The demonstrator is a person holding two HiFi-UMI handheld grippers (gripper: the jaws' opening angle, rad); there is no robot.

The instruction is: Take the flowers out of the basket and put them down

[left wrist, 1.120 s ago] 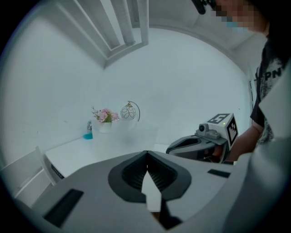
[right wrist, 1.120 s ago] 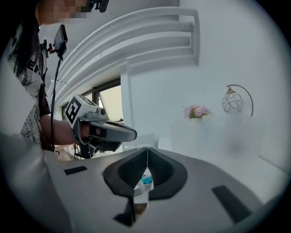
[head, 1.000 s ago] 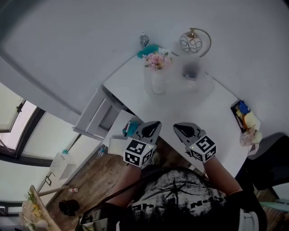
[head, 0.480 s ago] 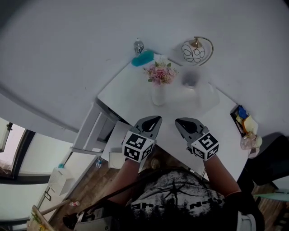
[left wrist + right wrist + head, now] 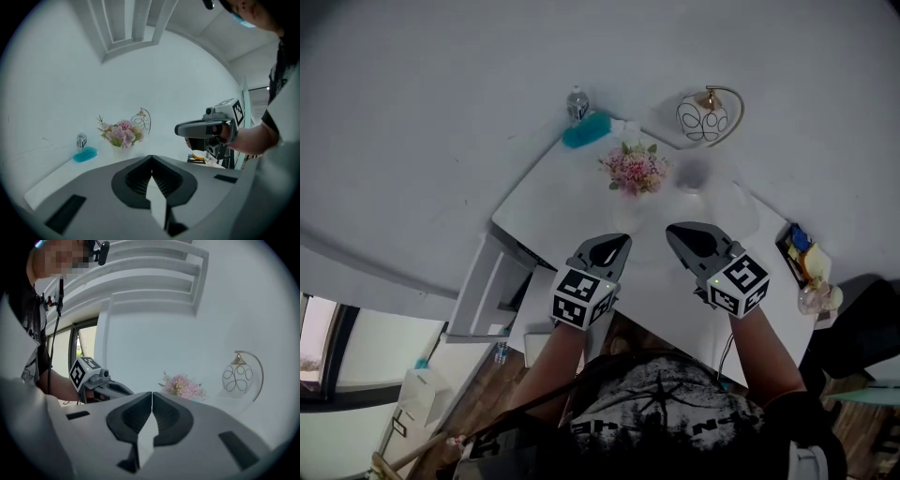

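While flowers (image 5: 635, 171) stand ahead | left tool (image 5: 623, 242) clenched, empty | right tool (image 5: 672, 231) clenched, empty

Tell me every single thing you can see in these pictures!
table: one, white, in the middle
flowers: one bunch, pink, near the table's back edge; their white holder is hard to make out
teal object: one, teal, back left corner
can: one, silvery, right behind the teal object
lamp: one, white globe on a gold arc, back right
tray: one, dark, table's right edge, with blue and yellow bits in it
drawer unit: one, white, left of the table
left gripper: one, grey, shut, empty
right gripper: one, grey, shut, empty
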